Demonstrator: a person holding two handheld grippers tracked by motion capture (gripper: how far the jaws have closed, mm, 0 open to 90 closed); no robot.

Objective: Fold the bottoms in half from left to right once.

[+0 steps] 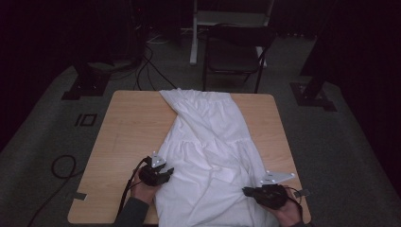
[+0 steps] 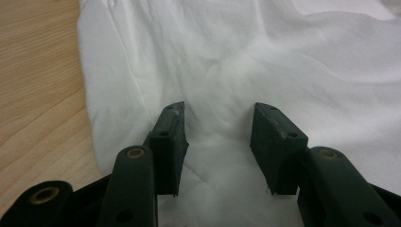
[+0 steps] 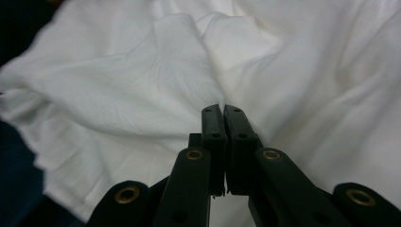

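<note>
The right gripper [image 3: 222, 109] is pinching a fold of the white dress [image 1: 213, 142], the left gripper [image 2: 218, 118] is hovering released over its left edge at lower centre of the table [image 1: 127, 123], and the thin, limp, light cloth is likely best gathered at seams or hems.

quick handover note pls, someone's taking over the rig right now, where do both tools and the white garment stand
Left tool: open, jaws over the near left part of the white garment, not pinching.
Right tool: shut on a fold of the garment near its right edge.
Garment: spread lengthwise on the wooden table, wrinkled, top twisted at the far edge, near end hanging over the near edge.
Done: right grip.
Left: probably left grip, then smoothing or folding.
</note>
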